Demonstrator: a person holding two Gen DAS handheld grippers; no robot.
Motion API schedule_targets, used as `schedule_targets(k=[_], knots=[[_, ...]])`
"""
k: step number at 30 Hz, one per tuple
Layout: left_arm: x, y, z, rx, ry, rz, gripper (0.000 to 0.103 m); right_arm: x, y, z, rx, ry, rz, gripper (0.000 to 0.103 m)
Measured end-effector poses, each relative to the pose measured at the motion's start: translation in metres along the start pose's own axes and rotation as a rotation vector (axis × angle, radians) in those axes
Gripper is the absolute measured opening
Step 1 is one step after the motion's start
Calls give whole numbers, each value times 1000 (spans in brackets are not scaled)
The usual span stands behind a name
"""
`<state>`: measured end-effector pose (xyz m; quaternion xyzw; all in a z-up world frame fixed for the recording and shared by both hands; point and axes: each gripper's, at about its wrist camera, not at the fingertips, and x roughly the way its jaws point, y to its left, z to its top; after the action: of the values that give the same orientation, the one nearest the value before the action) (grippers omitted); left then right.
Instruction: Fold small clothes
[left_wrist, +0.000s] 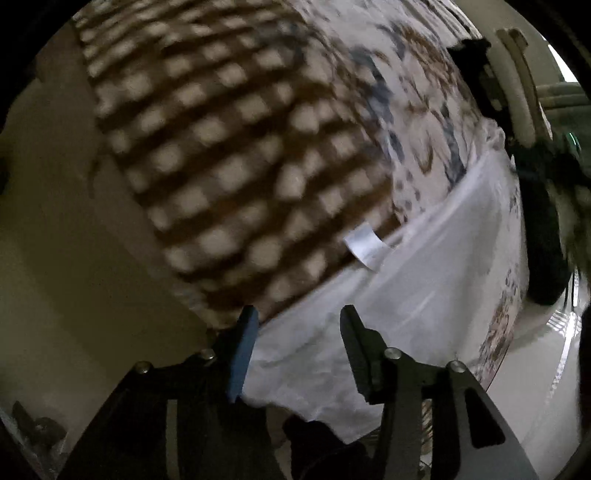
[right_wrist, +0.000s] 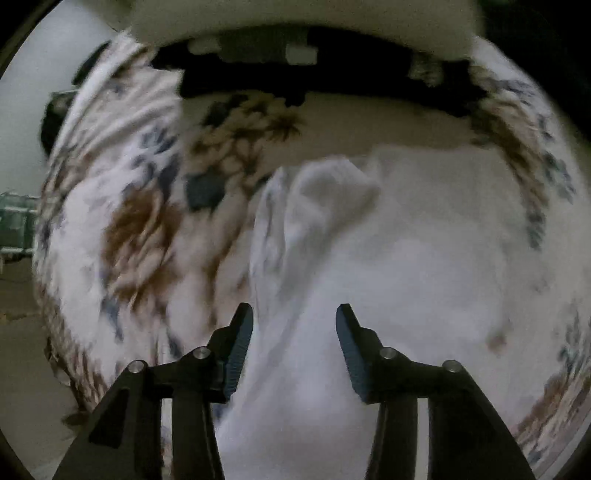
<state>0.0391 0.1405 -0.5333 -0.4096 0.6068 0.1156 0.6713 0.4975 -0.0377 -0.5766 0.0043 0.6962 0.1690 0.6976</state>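
Floral bedspread (right_wrist: 140, 229) over the bed, dark bag (left_wrist: 543, 236) beside it on pale floor (left_wrist: 546, 387).

Left gripper (left_wrist: 297, 314): black frame, silver screws, blue pad. Right gripper (right_wrist: 294, 312): black, ribbed pads, silver screws.

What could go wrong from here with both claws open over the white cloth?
1. The left claw sits at the seam where the checked cloth meets the white cloth; closing could pinch both.
2. The right claw hovers over bunched white folds; it may grab several layers.
3. Both views are blurred, so aiming is uncertain.
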Motion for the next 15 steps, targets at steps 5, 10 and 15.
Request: schedule_targets(k=[5, 10, 15], knots=[[3, -20, 5, 122, 25, -15, 56, -14, -33, -112, 88, 73, 31, 49], [16, -73, 31, 208, 22, 20, 56, 1, -86, -191, 263, 101, 31, 49], [26, -181, 97, 358, -42, -61, 63, 7, -132, -183, 409, -1, 87, 49]])
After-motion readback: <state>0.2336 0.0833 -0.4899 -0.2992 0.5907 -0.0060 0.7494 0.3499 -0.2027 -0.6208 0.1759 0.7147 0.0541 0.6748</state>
